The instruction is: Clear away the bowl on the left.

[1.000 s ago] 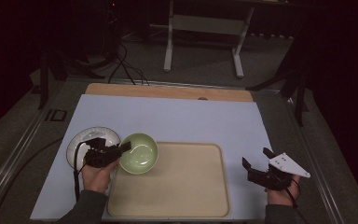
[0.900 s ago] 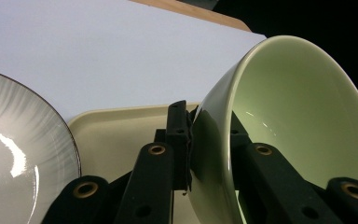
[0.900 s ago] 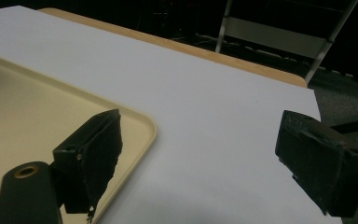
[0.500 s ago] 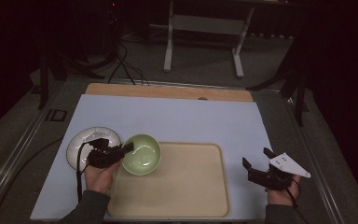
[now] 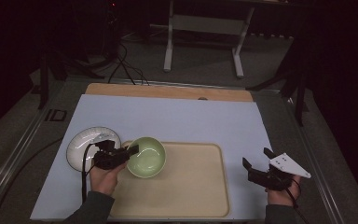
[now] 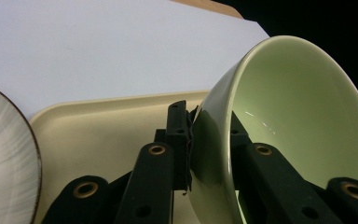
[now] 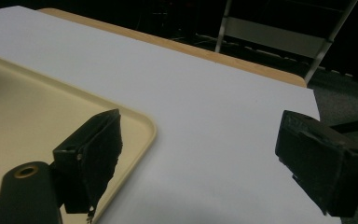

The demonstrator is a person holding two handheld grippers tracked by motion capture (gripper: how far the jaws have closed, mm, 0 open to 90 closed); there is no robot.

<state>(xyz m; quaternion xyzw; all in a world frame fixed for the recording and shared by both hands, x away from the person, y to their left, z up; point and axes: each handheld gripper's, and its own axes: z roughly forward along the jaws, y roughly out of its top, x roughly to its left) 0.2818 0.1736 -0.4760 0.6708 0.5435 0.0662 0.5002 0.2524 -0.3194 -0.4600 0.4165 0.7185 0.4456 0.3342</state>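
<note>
A: Left tool state?
B: My jaws pinch the green bowl's rim; bowl tilted, hanging ahead of my tool over the tray's near-left corner. Right tool agape, empty.

Bowl over tray's left corner, plate left of tray

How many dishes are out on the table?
2: a green bowl pinched by the left gripper over the tray's left end, and a white plate left of the tray.
</note>
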